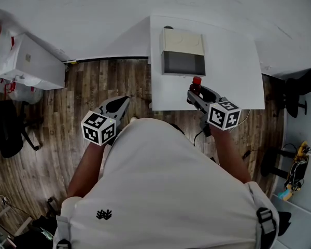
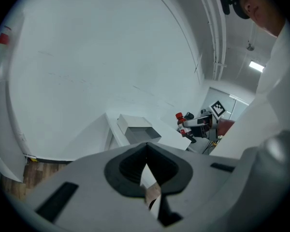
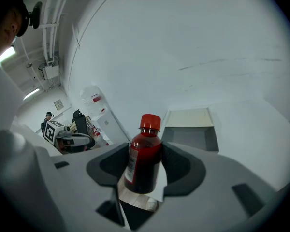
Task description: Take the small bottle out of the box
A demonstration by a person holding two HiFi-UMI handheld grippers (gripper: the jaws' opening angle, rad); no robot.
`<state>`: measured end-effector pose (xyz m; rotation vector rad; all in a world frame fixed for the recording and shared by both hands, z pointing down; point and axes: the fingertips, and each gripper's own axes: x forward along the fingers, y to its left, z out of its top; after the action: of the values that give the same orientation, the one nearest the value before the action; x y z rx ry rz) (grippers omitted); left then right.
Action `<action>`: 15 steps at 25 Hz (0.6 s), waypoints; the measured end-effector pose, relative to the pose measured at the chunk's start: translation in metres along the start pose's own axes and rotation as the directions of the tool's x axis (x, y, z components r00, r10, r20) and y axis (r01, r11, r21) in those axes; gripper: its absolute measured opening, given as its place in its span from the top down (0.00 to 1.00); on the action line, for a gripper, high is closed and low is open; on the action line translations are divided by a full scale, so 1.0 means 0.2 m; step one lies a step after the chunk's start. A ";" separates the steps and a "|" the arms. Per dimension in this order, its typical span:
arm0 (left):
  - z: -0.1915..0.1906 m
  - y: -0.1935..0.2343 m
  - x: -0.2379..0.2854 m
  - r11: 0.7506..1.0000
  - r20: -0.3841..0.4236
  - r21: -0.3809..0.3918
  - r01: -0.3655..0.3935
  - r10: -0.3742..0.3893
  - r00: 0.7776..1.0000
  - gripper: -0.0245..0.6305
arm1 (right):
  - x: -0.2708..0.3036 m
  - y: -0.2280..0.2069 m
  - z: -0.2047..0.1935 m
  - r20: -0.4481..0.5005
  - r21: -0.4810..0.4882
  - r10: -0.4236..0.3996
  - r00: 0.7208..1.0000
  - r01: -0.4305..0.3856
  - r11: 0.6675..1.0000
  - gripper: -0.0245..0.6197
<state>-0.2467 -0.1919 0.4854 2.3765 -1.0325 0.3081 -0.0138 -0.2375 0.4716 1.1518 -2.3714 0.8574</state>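
Observation:
A small bottle (image 1: 196, 84) of dark red liquid with a red cap stands upright between the jaws of my right gripper (image 1: 195, 93), which is shut on it above the front edge of the white table (image 1: 233, 71). In the right gripper view the bottle (image 3: 144, 153) fills the gap between the pads. The open cardboard box (image 1: 183, 51) lies farther back on the table, its dark inside facing me. My left gripper (image 1: 125, 101) hangs over the wooden floor left of the table, jaws together and holding nothing. From the left gripper view, the box (image 2: 135, 128) and bottle (image 2: 179, 116) show far off.
A white cabinet (image 1: 31, 61) stands against the wall at the left with a black chair (image 1: 8, 131) near it. Another dark chair (image 1: 300, 87) sits right of the table. A cable (image 1: 244, 119) hangs off the table's front right edge.

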 end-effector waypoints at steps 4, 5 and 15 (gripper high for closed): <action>-0.01 -0.01 0.00 1.000 -0.009 0.000 0.005 -0.005 1.000 0.95 | 0.01 0.00 0.01 -0.004 -0.005 0.001 1.000 -0.001 1.000 0.62; -0.02 -0.01 0.00 1.000 -0.013 0.000 0.006 -0.006 1.000 0.95 | 0.01 0.00 0.01 -0.004 -0.006 0.001 1.000 -0.001 1.000 0.62; -0.02 0.03 -0.01 1.000 -0.013 -0.010 -0.009 0.009 1.000 0.95 | 0.04 -0.01 0.02 -0.007 -0.008 -0.004 1.000 0.004 1.000 0.62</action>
<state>-0.2527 -0.1925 0.4900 2.3583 -1.0366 0.3199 -0.0176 -0.2456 0.4737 1.1474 -2.3640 0.8488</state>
